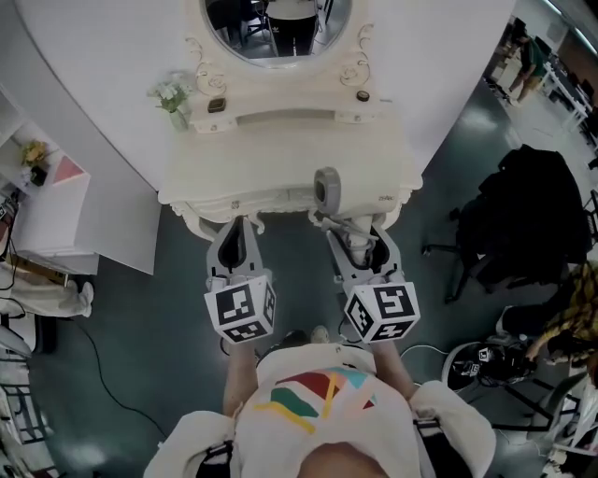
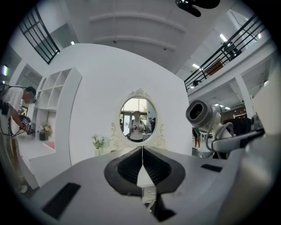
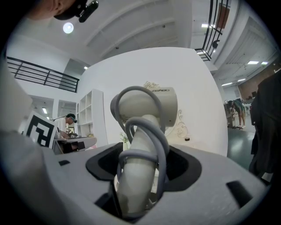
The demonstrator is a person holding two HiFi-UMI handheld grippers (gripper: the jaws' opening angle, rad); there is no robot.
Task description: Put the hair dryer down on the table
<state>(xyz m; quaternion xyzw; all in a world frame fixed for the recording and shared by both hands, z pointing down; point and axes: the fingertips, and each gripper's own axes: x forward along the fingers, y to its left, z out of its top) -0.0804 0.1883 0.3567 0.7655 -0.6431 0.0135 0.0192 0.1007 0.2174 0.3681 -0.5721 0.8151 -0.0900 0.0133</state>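
Observation:
A white hair dryer (image 1: 329, 191) with its grey cord wound round the handle stands upright in my right gripper (image 1: 353, 241), which is shut on the handle (image 3: 136, 176). Its barrel (image 3: 147, 107) fills the middle of the right gripper view and shows at the right of the left gripper view as the hair dryer (image 2: 203, 115). It hangs over the front edge of the white dressing table (image 1: 280, 154). My left gripper (image 1: 238, 245) is shut with nothing in it, just in front of the table's edge; its jaws (image 2: 142, 165) meet along a thin line.
An oval mirror (image 1: 277, 23) stands at the back of the table, with a small vase of flowers (image 1: 173, 101) at the left and a small dark object (image 1: 363, 95) at the right. A black chair (image 1: 528, 219) stands to the right, a white shelf unit (image 1: 51, 201) to the left.

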